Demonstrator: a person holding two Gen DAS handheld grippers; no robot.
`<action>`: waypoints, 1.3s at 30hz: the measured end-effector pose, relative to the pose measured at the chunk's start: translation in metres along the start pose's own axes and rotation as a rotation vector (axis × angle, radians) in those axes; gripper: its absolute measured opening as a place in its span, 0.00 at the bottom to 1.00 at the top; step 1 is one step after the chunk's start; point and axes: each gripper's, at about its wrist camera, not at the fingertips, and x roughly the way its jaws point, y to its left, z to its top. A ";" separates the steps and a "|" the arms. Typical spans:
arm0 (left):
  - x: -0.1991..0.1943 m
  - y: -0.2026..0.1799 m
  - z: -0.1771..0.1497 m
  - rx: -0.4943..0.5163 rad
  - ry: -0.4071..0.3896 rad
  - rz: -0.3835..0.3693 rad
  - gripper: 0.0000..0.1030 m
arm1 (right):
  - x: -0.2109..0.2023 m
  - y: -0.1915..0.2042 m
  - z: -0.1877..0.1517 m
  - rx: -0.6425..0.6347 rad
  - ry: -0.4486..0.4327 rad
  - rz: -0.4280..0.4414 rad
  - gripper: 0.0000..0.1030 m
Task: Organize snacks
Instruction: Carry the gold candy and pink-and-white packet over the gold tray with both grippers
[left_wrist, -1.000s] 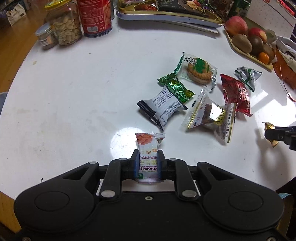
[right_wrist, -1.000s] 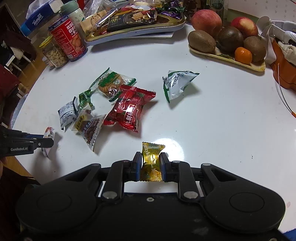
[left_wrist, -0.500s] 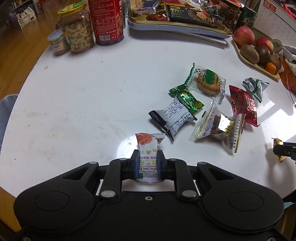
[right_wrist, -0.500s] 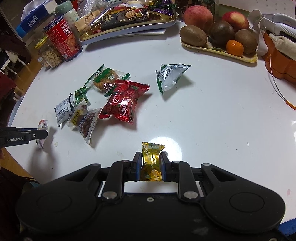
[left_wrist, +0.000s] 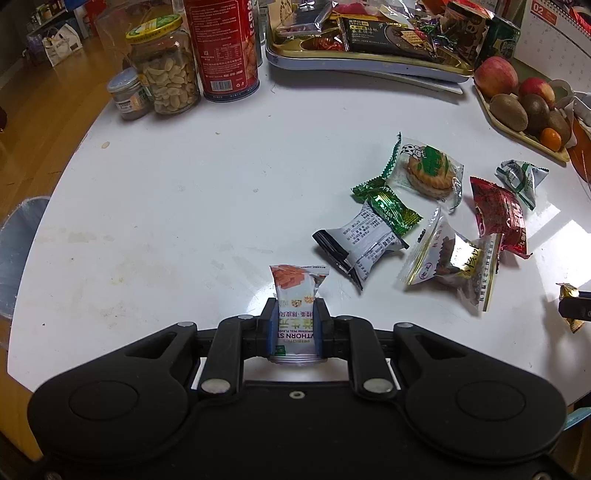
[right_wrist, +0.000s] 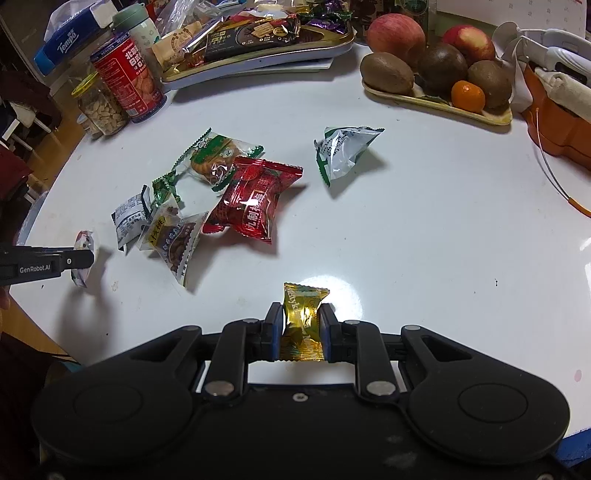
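Note:
My left gripper (left_wrist: 295, 314) is shut on a white and orange hawthorn snack packet (left_wrist: 295, 295), held above the white round table (left_wrist: 166, 206). My right gripper (right_wrist: 301, 317) is shut on a gold-wrapped candy (right_wrist: 301, 321). Loose snacks lie in a cluster between them: a green biscuit packet (left_wrist: 428, 173), a green candy (left_wrist: 388, 206), a white and black packet (left_wrist: 362, 240), a clear nut packet (left_wrist: 454, 266), a red packet (right_wrist: 255, 199) and a silver-green packet (right_wrist: 343, 151). The left gripper (right_wrist: 79, 258) with its packet shows at the left edge of the right wrist view.
A gold tray (left_wrist: 369, 61) heaped with snacks stands at the back. Left of it are a red can (left_wrist: 225, 48), a peanut jar (left_wrist: 166, 70) and a small jar (left_wrist: 127, 96). A fruit plate (right_wrist: 439, 101) and an orange bag (right_wrist: 557, 122) sit at the right.
Both grippers keep their packets. The left wrist view has tilted up, so the tray and jars sit lower in frame. The right wrist view shifted slightly over the table.

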 end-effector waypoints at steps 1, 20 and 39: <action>-0.002 0.000 0.000 -0.002 -0.006 -0.003 0.24 | -0.002 0.000 -0.001 0.012 -0.008 0.008 0.22; -0.040 0.008 -0.025 0.000 -0.116 0.007 0.24 | -0.052 -0.006 -0.021 0.159 -0.158 0.076 0.22; -0.079 -0.022 -0.082 0.095 -0.095 -0.067 0.24 | -0.099 0.056 -0.091 -0.067 -0.149 0.187 0.22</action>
